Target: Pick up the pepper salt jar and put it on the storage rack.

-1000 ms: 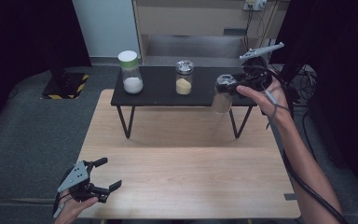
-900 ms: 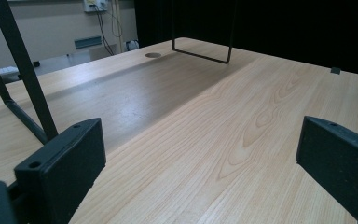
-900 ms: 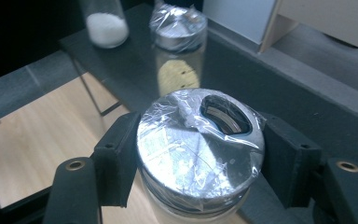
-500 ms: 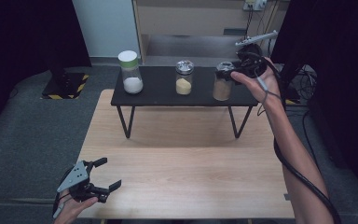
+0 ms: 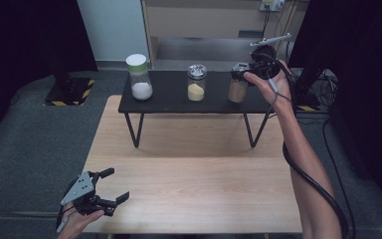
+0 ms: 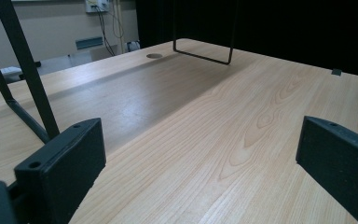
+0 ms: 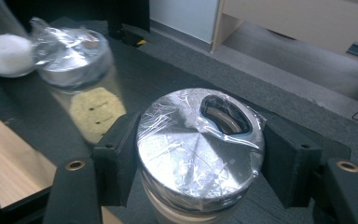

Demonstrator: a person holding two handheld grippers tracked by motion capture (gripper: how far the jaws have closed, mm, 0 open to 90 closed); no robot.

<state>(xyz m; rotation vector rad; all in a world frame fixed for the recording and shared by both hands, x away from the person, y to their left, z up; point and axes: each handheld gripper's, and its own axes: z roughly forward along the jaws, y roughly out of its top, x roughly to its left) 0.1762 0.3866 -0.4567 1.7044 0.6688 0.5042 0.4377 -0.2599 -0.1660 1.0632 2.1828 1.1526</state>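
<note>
Brown-powder jar [image 7: 200,154] sits clamped between right tongs [image 7: 200,158] on black shelf [image 5: 169,97].

Three glass jars: one green-lidded with white powder [image 5: 140,76], two silver-lidded with yellow [image 5: 196,82] and brown [image 5: 238,85] powder; two handheld black grippers, lower left [image 5: 110,187] and upper right [image 5: 242,75].

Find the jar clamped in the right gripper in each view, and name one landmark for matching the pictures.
High view: the brown-filled jar stands at the right end of the black shelf, in the right gripper.
Left gripper view: not in it.
Right gripper view: the jar sits centre, its foil-wrapped lid between the jaws.
Shared landmark: the yellow-filled jar next to it.
</note>
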